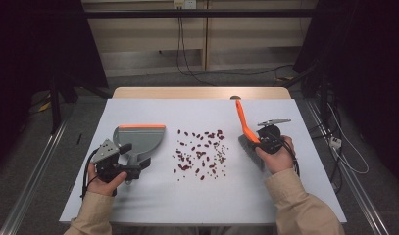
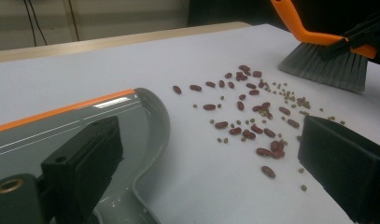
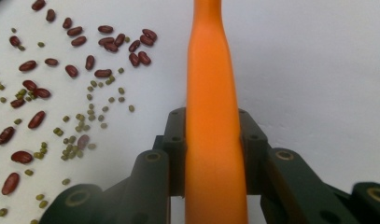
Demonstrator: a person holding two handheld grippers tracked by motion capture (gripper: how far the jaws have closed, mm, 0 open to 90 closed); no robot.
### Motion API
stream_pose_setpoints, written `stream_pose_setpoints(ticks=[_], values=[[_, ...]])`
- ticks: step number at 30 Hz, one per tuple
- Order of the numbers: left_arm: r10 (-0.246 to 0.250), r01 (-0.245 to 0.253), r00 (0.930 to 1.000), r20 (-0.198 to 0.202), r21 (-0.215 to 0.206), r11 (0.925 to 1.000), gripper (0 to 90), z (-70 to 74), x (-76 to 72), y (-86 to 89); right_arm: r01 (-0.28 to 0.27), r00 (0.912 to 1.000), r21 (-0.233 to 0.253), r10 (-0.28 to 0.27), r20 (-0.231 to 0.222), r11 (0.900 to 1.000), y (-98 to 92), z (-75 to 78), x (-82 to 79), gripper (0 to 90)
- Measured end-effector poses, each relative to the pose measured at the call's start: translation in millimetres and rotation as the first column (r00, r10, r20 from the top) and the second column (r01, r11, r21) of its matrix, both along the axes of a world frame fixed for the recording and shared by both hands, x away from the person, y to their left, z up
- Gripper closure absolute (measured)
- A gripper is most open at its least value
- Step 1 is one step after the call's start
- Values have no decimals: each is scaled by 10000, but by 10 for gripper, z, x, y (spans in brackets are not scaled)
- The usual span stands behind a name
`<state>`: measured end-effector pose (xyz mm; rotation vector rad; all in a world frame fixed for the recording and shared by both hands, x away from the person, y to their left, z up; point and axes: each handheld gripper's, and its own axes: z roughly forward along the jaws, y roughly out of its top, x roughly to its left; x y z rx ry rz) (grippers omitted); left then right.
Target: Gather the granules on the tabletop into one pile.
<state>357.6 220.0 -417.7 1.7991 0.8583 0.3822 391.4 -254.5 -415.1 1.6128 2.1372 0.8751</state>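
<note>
Right tool (image 1: 266,138) grips the brush (image 1: 248,138) handle; beans (image 1: 201,152) lie to its left. Left tool (image 1: 119,166), jaws apart, straddles the dustpan (image 1: 138,138) handle beyond them.

Dustpan (image 2: 85,126) handle hidden behind the jaws and cut by the bottom edge, brush (image 3: 211,116) bristles out of the right gripper view, small green beans (image 1: 221,149) barely visible from above
</note>
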Motion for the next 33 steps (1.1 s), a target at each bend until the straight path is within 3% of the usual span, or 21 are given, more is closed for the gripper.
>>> stream_pose_setpoints(ticks=[7,15,18,25,33], values=[[108,-108,9999,63,-72,9999,64,13,1,25,-254,9989,327,240,407,9991,16,67,62,710],[86,-86,9999,93,-35,10000,64,17,-5,33,-478,9944,377,440,957,9981,71,99,188,710],[88,-88,9999,61,-23,10000,64,10,-13,38,-443,9949,113,431,908,9990,84,68,211,710],[87,-87,9999,99,3,10000,64,11,-12,46,-466,9983,-187,473,338,9987,94,-37,195,708],[68,-68,9999,92,-2,10000,64,11,-14,37,-344,9985,-224,354,413,9992,110,3,216,655]])
